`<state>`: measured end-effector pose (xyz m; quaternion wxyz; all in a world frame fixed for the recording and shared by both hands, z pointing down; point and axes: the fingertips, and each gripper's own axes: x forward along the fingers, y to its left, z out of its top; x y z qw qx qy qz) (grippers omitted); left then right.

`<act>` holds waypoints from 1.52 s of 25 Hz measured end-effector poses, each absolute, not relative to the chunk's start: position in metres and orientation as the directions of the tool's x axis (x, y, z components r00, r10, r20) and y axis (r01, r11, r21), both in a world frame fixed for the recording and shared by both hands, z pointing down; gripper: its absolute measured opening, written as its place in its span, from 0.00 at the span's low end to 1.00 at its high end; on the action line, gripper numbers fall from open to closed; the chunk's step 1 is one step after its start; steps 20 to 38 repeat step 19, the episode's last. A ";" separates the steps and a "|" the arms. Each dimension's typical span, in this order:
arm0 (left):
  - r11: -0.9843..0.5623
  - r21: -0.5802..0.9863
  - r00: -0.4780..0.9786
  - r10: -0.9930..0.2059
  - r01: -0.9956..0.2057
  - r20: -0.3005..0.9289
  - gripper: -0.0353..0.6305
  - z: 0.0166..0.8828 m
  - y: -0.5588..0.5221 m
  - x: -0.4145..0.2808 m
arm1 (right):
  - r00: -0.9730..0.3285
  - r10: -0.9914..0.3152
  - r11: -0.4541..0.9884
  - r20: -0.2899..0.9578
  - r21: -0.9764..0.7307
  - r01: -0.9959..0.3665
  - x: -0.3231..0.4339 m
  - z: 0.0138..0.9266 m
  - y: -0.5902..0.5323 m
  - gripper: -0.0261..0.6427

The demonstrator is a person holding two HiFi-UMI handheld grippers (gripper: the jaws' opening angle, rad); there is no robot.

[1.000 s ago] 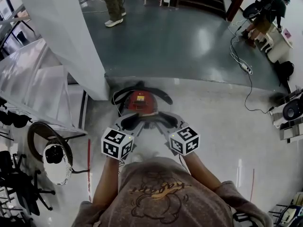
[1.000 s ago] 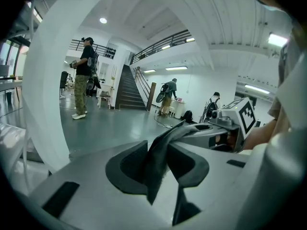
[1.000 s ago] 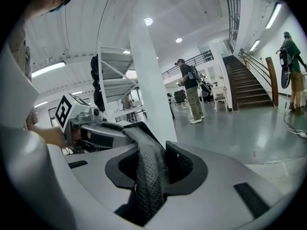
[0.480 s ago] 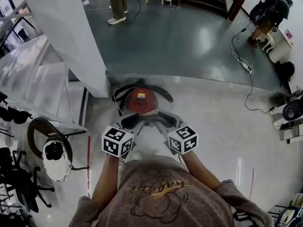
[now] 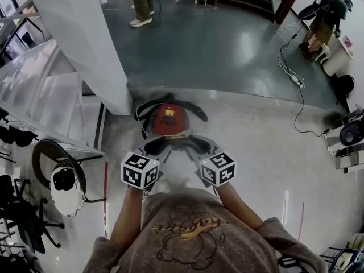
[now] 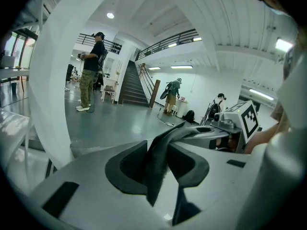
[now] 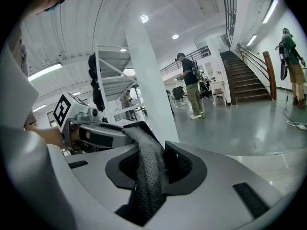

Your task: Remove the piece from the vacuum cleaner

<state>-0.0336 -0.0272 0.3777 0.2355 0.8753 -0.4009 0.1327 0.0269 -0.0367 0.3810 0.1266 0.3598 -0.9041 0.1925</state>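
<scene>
Head view and both gripper views, read from left to right. A white pillar [image 5: 85,44] rises at the far left from a glossy floor [image 5: 256,135].

The left tongs [image 6: 160,163] are set at a narrow gap. Their dark pads press from both sides on one end of a dark, flat, flexible piece [image 6: 165,135], and the free edge of that end hangs down between the jaws.

From there the piece runs across to the other hand, and in the head view it shows as a dark band spanning the two tongs. It lies just on the person's side of the red vacuum cleaner [image 5: 169,120], which sits on the floor ringed by its black hose [image 5: 196,111]. Whether the piece touches the vacuum cleaner cannot be told.

The right tongs [image 7: 156,169] are likewise narrow, with their pads clamped on the other end of the piece, which has a perforated, mesh-like surface there.

Both tongs point forward and slightly downward, side by side and near each other. At the far right a cable [image 5: 296,84] trails over the floor.
</scene>
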 end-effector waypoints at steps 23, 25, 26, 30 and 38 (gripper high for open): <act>-0.548 0.320 0.634 -0.651 -0.773 0.418 0.22 0.377 -0.031 -0.036 | -0.704 -0.601 0.664 0.378 -0.254 -0.703 0.024 0.380 -0.042 0.18; -0.548 0.320 0.634 -0.651 -0.773 0.418 0.22 0.377 -0.031 -0.036 | -0.704 -0.601 0.664 0.378 -0.254 -0.703 0.024 0.380 -0.042 0.18; -0.548 0.320 0.634 -0.651 -0.773 0.418 0.22 0.377 -0.031 -0.036 | -0.704 -0.601 0.664 0.378 -0.254 -0.703 0.024 0.380 -0.042 0.18; -0.548 0.320 0.634 -0.651 -0.773 0.418 0.22 0.377 -0.031 -0.036 | -0.704 -0.601 0.664 0.378 -0.254 -0.703 0.024 0.380 -0.042 0.18; -0.548 0.320 0.634 -0.651 -0.773 0.418 0.22 0.377 -0.031 -0.036 | -0.704 -0.601 0.664 0.378 -0.254 -0.703 0.024 0.380 -0.042 0.18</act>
